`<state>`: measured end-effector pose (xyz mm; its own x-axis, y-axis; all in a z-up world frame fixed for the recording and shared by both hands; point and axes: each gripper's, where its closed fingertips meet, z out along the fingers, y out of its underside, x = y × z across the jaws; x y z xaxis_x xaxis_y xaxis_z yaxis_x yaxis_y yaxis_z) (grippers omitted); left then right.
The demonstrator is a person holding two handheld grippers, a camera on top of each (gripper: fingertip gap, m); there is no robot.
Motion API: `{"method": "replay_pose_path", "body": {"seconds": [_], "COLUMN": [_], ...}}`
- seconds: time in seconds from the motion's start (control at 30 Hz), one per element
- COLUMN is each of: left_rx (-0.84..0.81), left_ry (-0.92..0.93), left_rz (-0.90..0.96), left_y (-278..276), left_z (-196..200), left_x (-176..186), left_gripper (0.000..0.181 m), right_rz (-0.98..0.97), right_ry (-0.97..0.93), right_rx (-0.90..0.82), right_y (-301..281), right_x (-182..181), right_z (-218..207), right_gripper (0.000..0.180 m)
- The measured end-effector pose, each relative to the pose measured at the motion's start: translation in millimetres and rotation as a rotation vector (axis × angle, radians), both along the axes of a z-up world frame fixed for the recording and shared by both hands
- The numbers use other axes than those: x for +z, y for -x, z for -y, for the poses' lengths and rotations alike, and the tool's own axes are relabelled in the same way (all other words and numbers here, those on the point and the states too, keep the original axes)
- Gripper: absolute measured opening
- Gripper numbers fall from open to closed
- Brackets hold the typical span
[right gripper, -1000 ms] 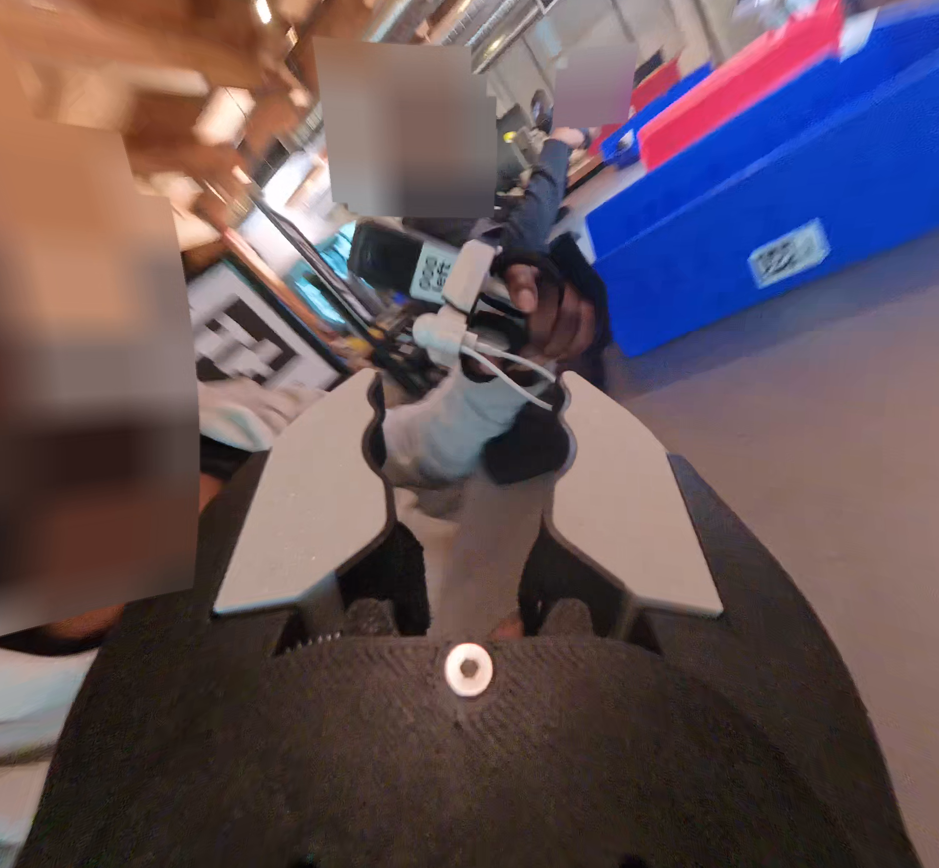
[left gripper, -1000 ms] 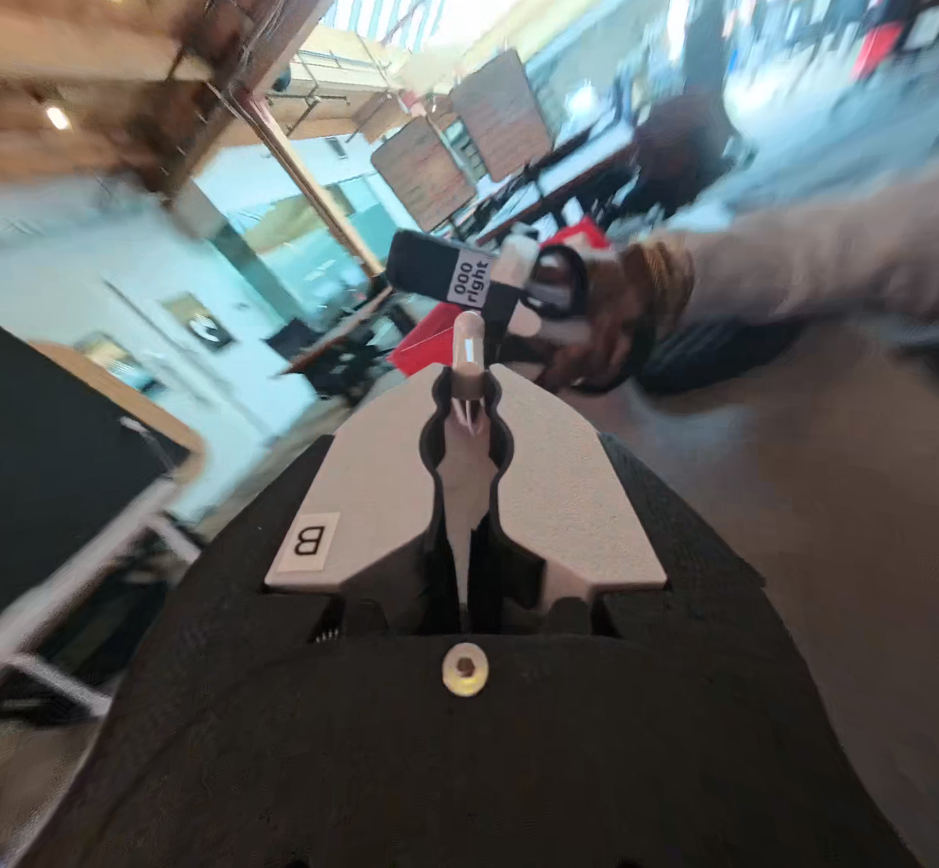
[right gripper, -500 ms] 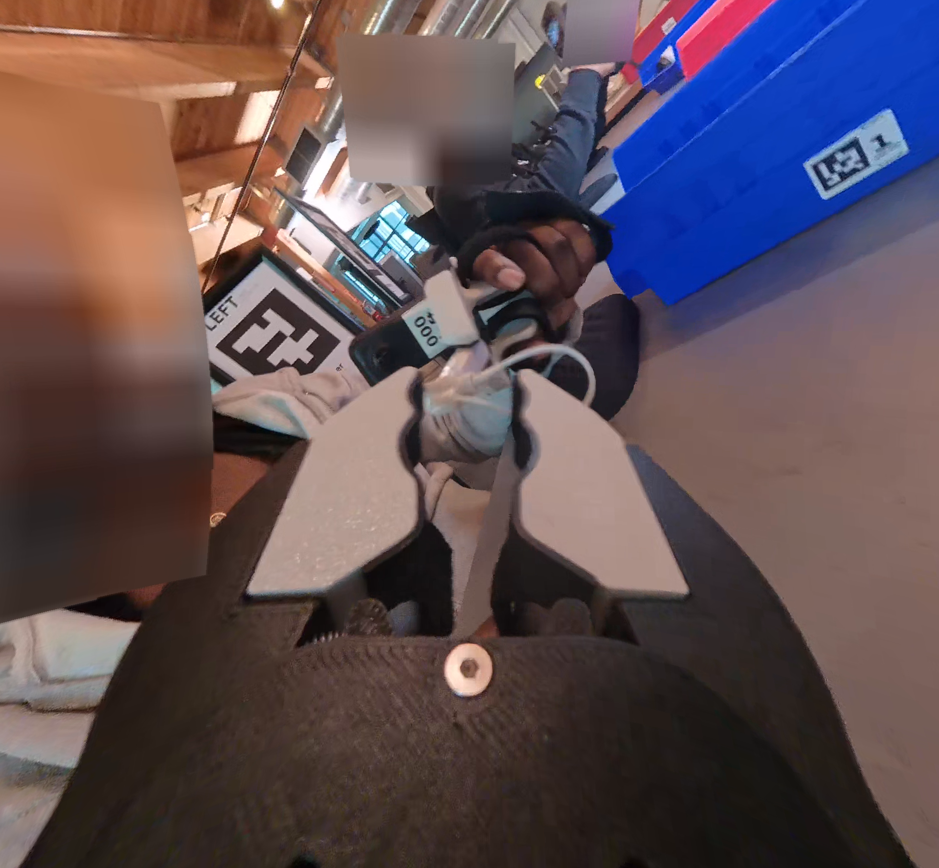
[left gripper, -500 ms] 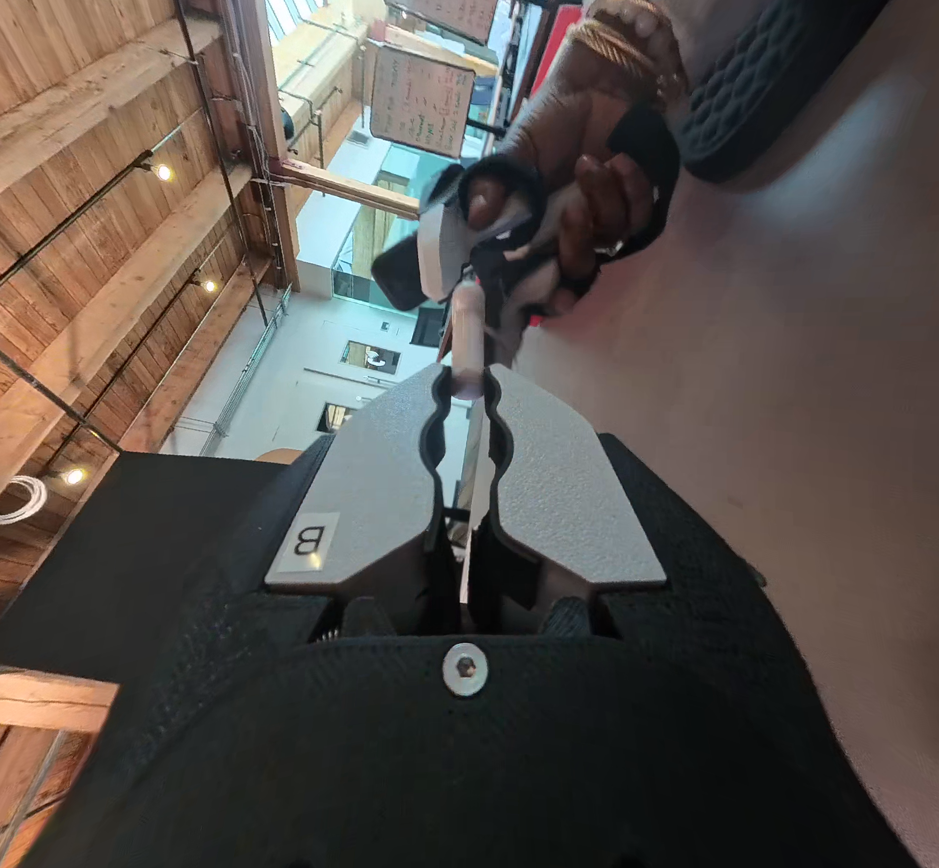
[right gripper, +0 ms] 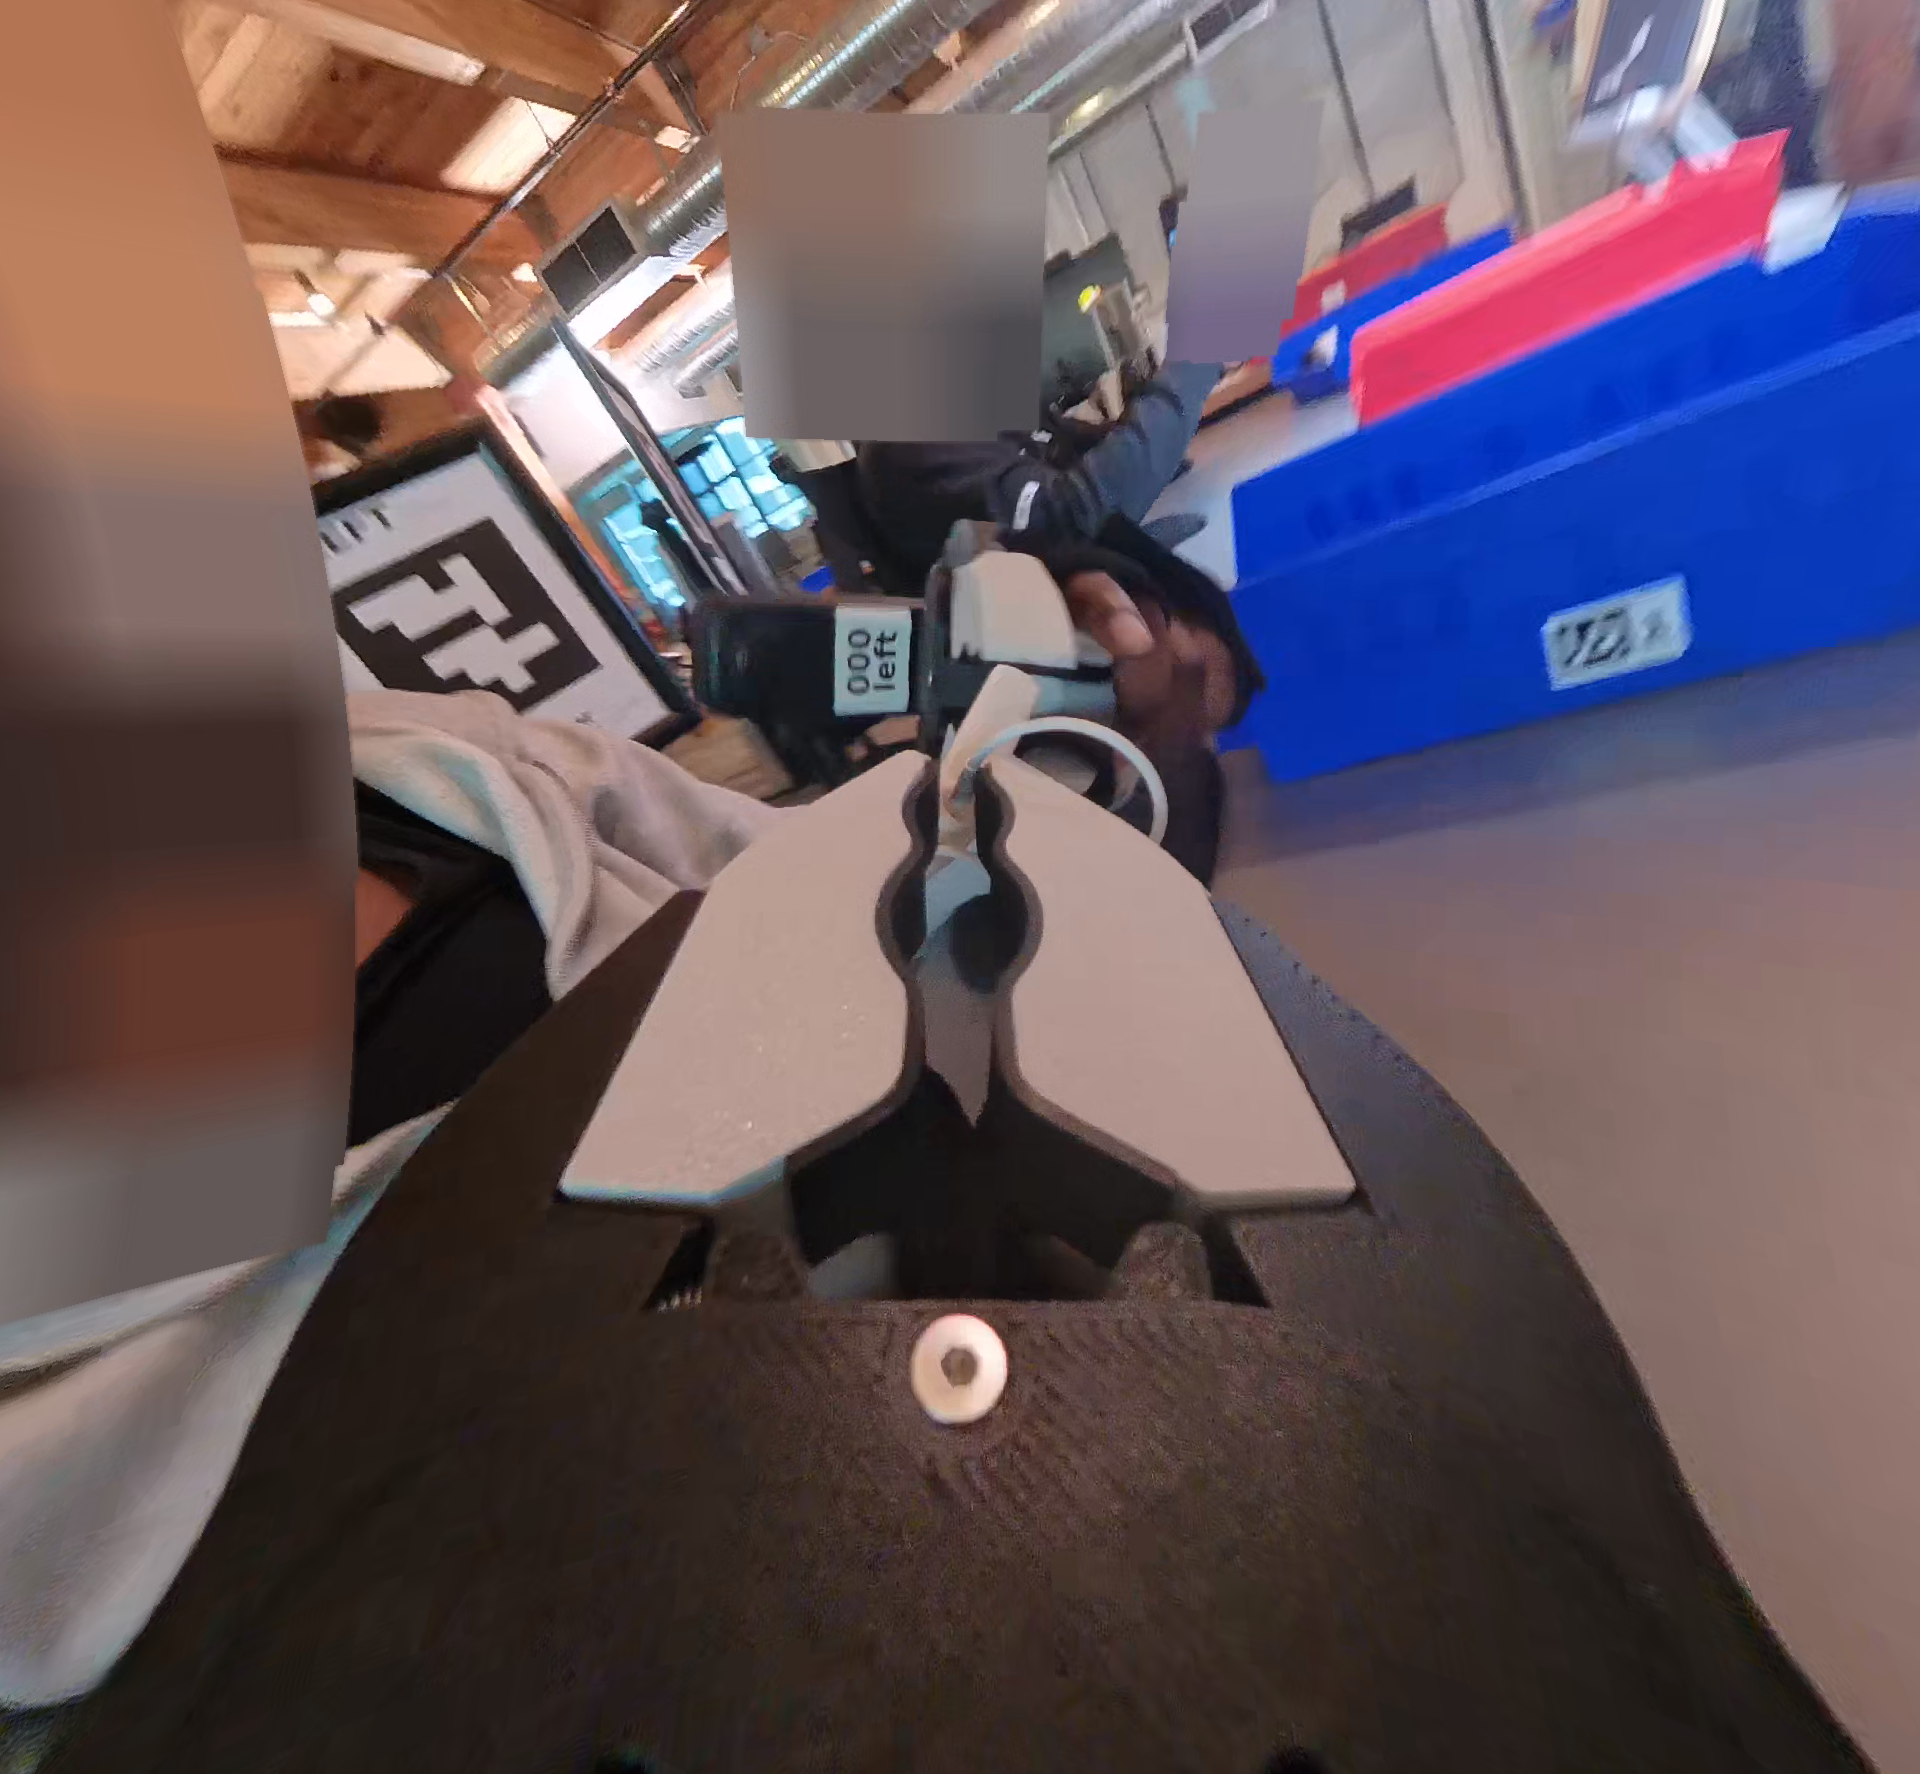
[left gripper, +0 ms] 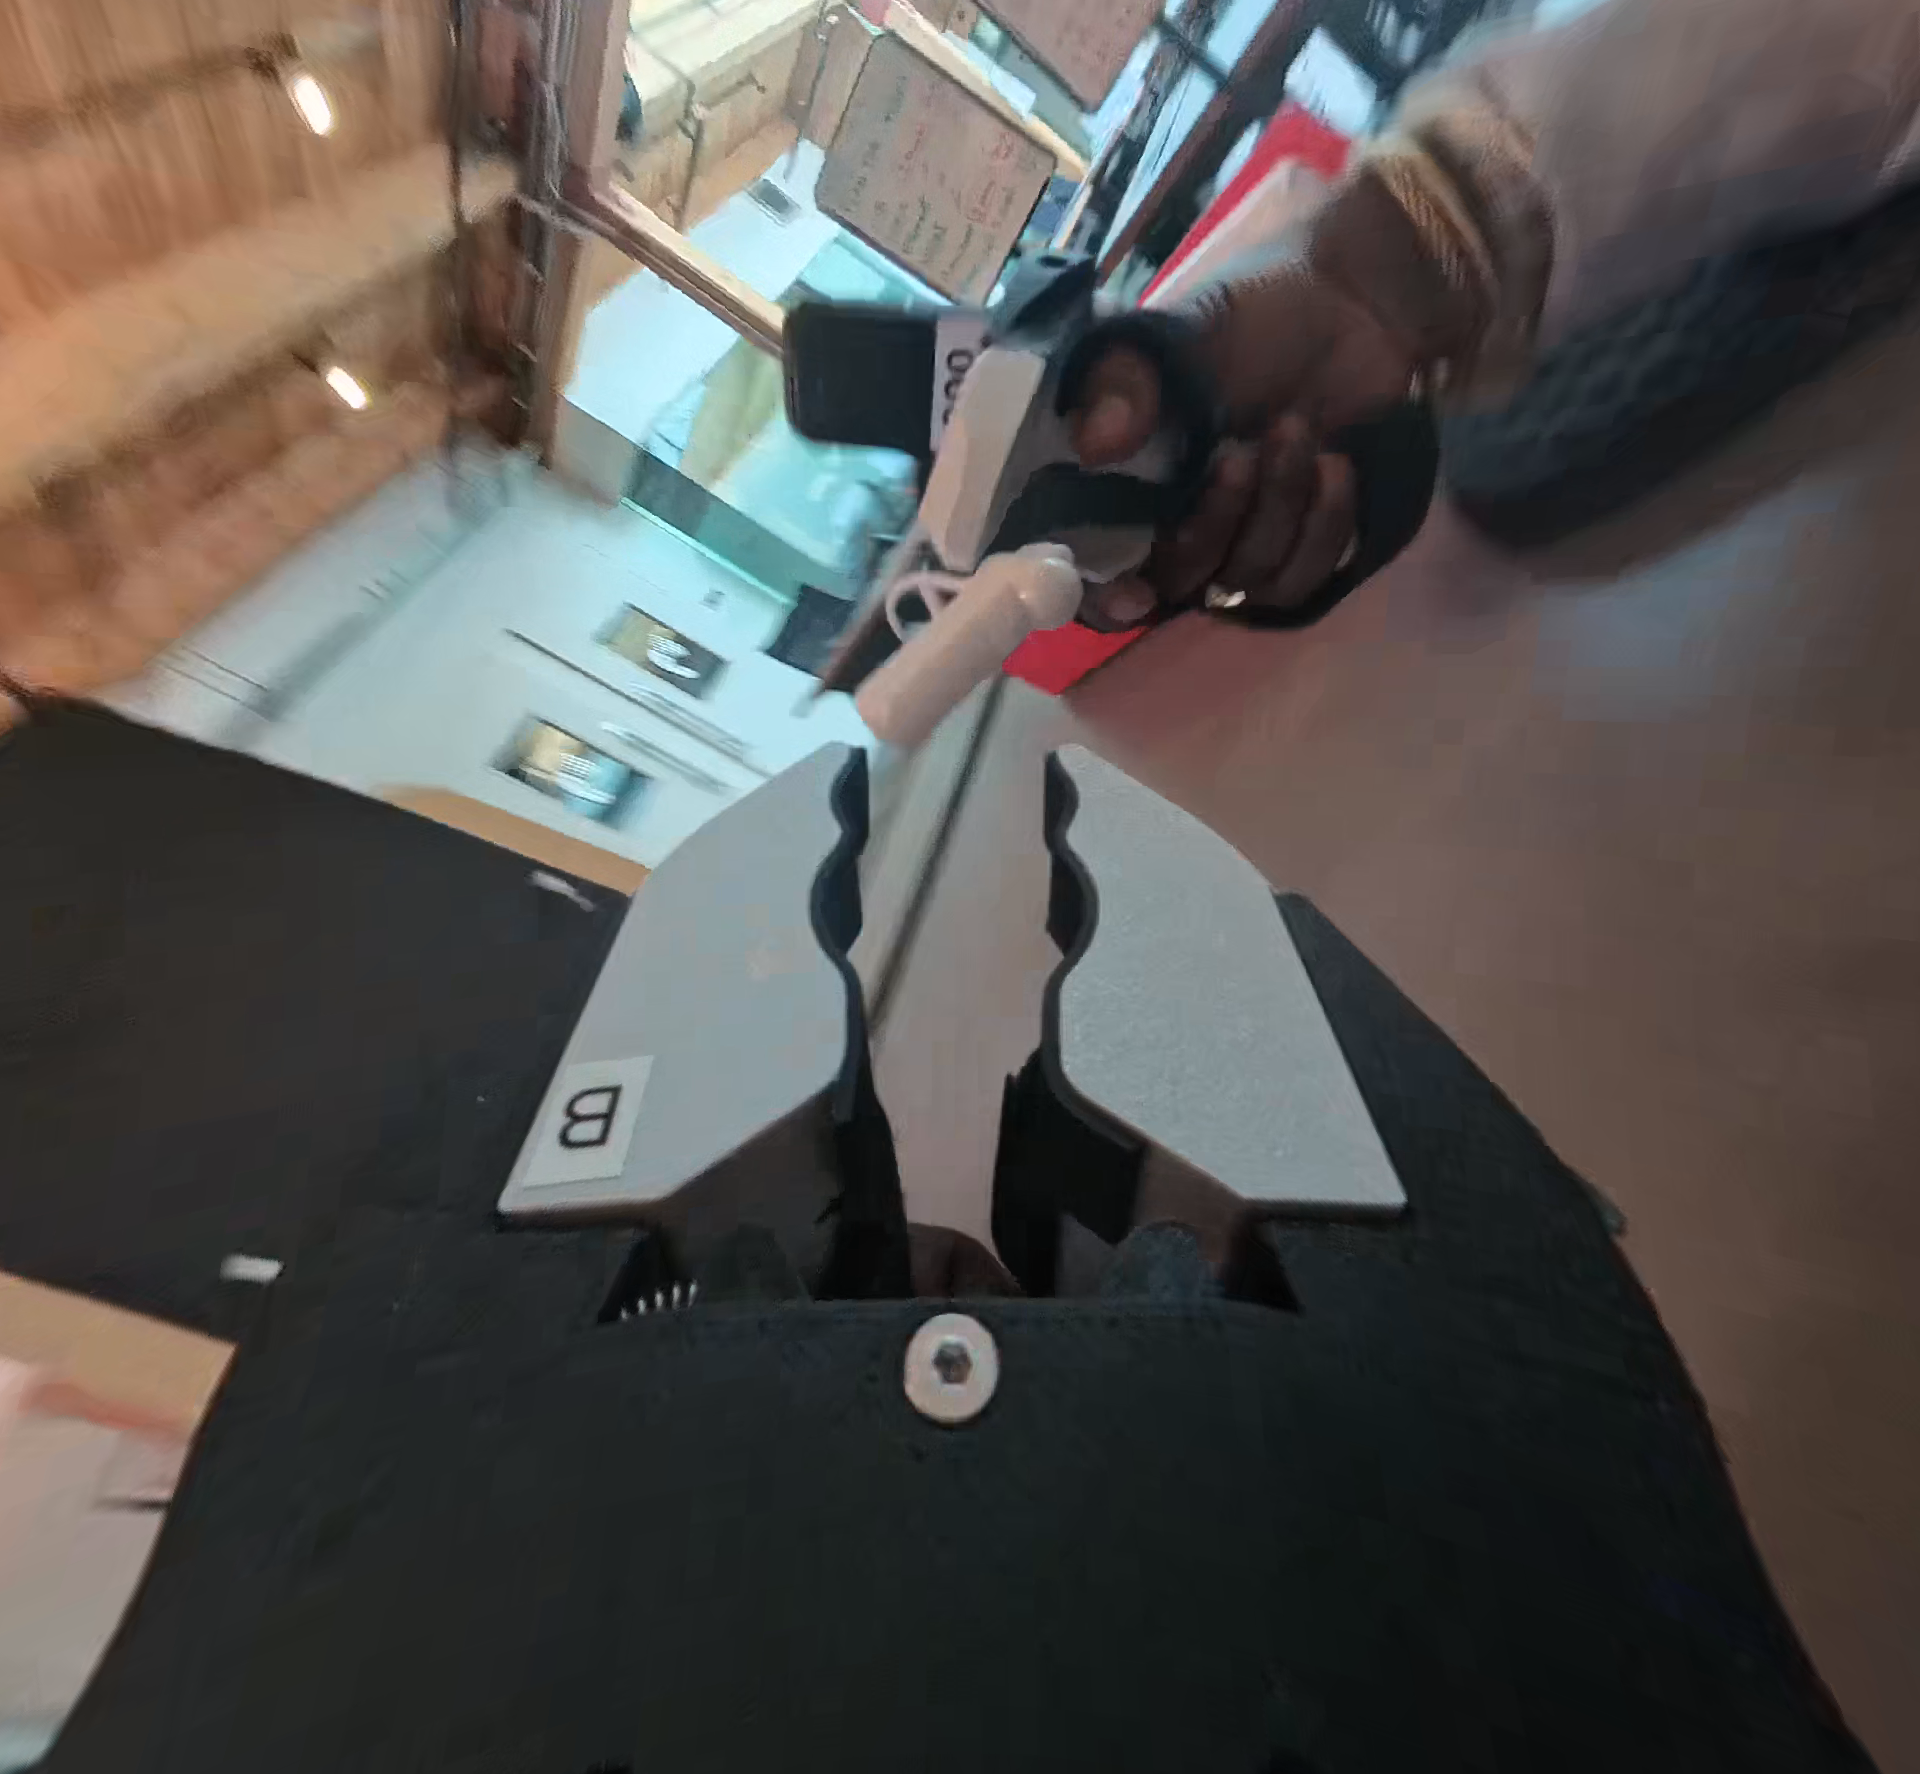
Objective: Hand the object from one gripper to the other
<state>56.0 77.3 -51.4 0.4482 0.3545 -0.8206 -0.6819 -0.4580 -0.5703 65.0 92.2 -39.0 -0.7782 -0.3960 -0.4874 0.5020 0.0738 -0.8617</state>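
Observation:
The object is a small white cylinder [left gripper: 966,654] with a white cord loop. My right gripper [right gripper: 958,779] is shut on the white object [right gripper: 977,727] at its fingertips, and the cord loop [right gripper: 1132,768] hangs to the right. My left gripper [left gripper: 948,768] is open and empty, with the object just beyond and above its tips, apart from them. In the left wrist view a hand [left gripper: 1278,436] holds the right gripper's grey and black body [left gripper: 987,457]. In the right wrist view the left gripper's body [right gripper: 997,633] faces me close behind the object.
A grey floor [right gripper: 1558,997] lies to the right. Blue and red bins [right gripper: 1558,498] stand at the right. A framed black-and-white marker board [right gripper: 468,633] and a light sleeve [right gripper: 540,810] are at the left. A black panel [left gripper: 208,945] is at the left in the left wrist view.
My left gripper has opened and let go of the white object. My right gripper has shut on it. The two grippers have drawn slightly apart and both views have rotated.

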Motion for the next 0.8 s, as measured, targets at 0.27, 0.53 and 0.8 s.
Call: {"method": "replay_pose_path", "body": {"seconds": [0.27, 0.53, 0.8], "left_rx": [-0.46, -0.383, -0.351], "left_ry": [-0.398, -0.253, -0.31], "left_rz": [0.996, 0.93, 0.676], "left_y": [-19.7, -22.1, -15.5], "left_z": [-2.0, -11.6, -2.6], "left_x": [7.4, -14.2, 6.4], "left_gripper": [0.044, 0.027, 0.012], "right_rz": [-0.937, -1.109, -0.905], "right_ry": [0.034, -0.048, 0.046], "right_rx": [-0.261, -0.189, -0.247], "right_y": [-10.9, -18.6, -17.4], "right_x": [0.0, -23.3, -2.0], "right_z": [-2.1, 2.1, 3.4], "right_gripper": [0.006, 0.006, 0.022]}}
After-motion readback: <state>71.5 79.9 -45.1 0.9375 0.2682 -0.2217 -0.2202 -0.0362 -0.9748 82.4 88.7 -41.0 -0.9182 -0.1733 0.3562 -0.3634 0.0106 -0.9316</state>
